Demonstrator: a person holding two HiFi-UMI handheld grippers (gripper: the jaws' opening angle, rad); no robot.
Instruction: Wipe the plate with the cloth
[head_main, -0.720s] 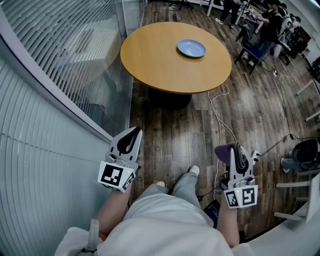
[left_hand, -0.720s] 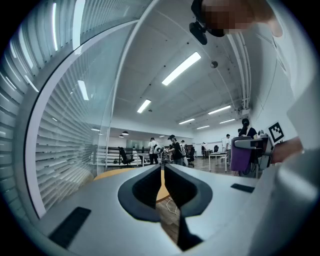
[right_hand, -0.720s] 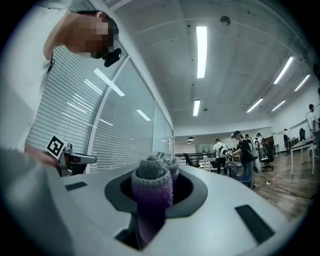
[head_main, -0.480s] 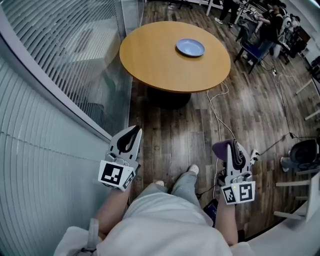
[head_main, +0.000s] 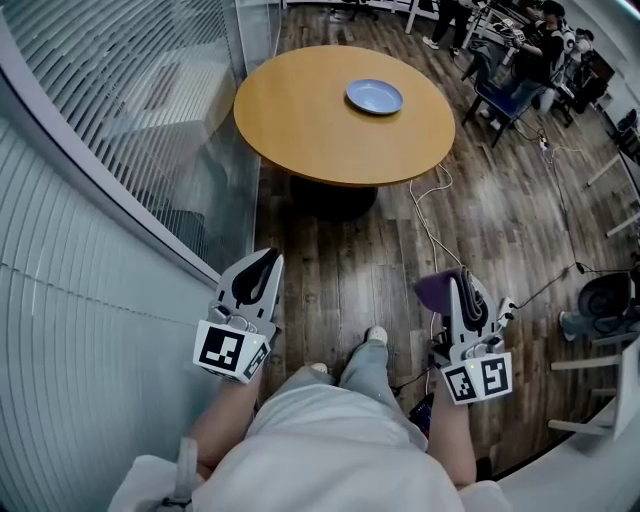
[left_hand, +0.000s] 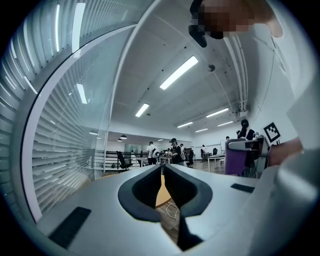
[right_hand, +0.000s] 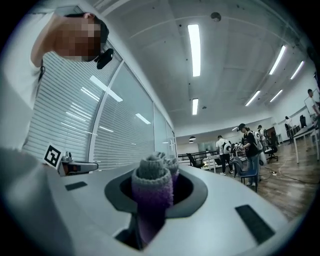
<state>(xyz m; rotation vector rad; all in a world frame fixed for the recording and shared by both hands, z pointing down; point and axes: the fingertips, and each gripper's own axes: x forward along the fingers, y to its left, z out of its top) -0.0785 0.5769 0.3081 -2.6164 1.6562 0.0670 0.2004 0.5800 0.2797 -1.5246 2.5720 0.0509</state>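
The plate (head_main: 374, 97) sits on the table (head_main: 300, 130), well ahead of the cloth (head_main: 436, 291) in the right hand-held gripper (head_main: 464, 288).

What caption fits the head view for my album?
Right gripper grips the cloth; the plate sits on the table ahead.

Left tongs: white-shelled, pointed two-jaw left tongs (head_main: 268, 257) with black lining inside the jaws; small black rectangular slots are set in the smooth pale shell.
Left marker cube: white cube (head_main: 228, 350) at the rear, with black square patterns on its faces.
Right tongs: matching white-and-black right tongs (head_main: 463, 279) with the same tapered shell.
Right marker cube: white cube (head_main: 478, 380) with two black-patterned faces showing.
Top: loose white fabric top (head_main: 330, 450).
Trousers: pale grey-blue trousers (head_main: 368, 372).
Shoes: white shoes (head_main: 376, 335).
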